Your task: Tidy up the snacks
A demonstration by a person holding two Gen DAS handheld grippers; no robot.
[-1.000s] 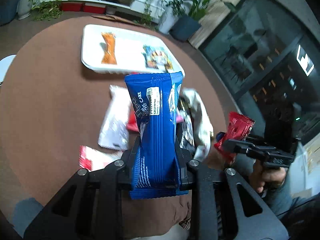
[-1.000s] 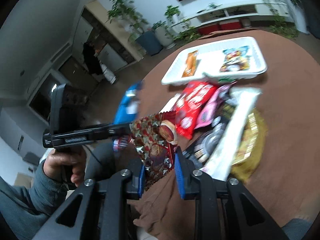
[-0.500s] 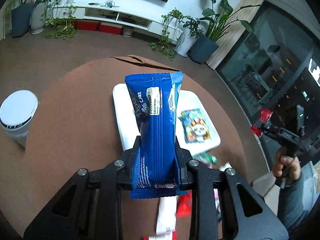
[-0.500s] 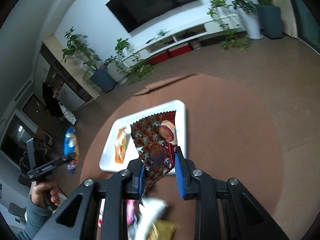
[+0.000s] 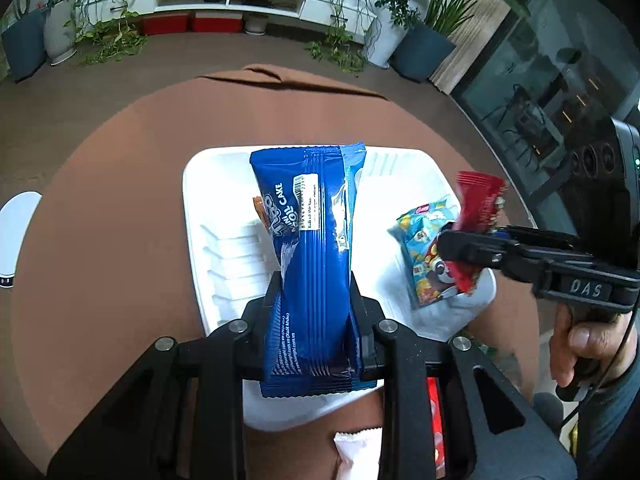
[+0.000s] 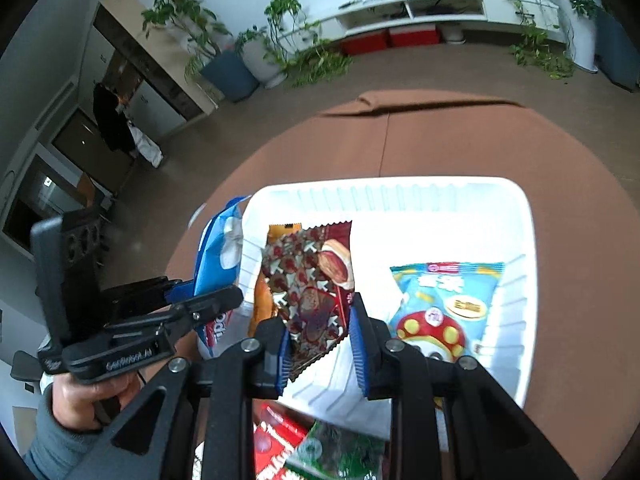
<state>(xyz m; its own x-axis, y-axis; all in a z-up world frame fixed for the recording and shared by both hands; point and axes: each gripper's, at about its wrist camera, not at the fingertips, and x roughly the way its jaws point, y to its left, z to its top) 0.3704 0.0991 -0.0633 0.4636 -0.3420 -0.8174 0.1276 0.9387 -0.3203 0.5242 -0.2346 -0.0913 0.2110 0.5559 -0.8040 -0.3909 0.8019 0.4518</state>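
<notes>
My left gripper (image 5: 314, 320) is shut on a blue roll-cake packet (image 5: 310, 240) and holds it upright over the white tray (image 5: 192, 184). My right gripper (image 6: 320, 344) is shut on a dark red patterned snack packet (image 6: 312, 280) over the same tray (image 6: 516, 208); it shows in the left wrist view (image 5: 452, 246) with the red packet (image 5: 476, 208). In the tray lie an orange packet (image 6: 262, 304) and a light blue mushroom-print packet (image 6: 440, 304). The left gripper with the blue packet (image 6: 218, 252) shows at the tray's left edge.
The round table has a brown cloth (image 5: 100, 220). Loose snacks lie near the tray's front edge: a red packet (image 6: 276, 444), a green one (image 6: 340, 452) and a white one (image 5: 356, 452). A white round object (image 5: 14, 232) sits at the table's left. Plants and a white shelf stand behind.
Both grippers have moved forward and down over the tray with their packets still held. The tray now fills the middle of both views.
</notes>
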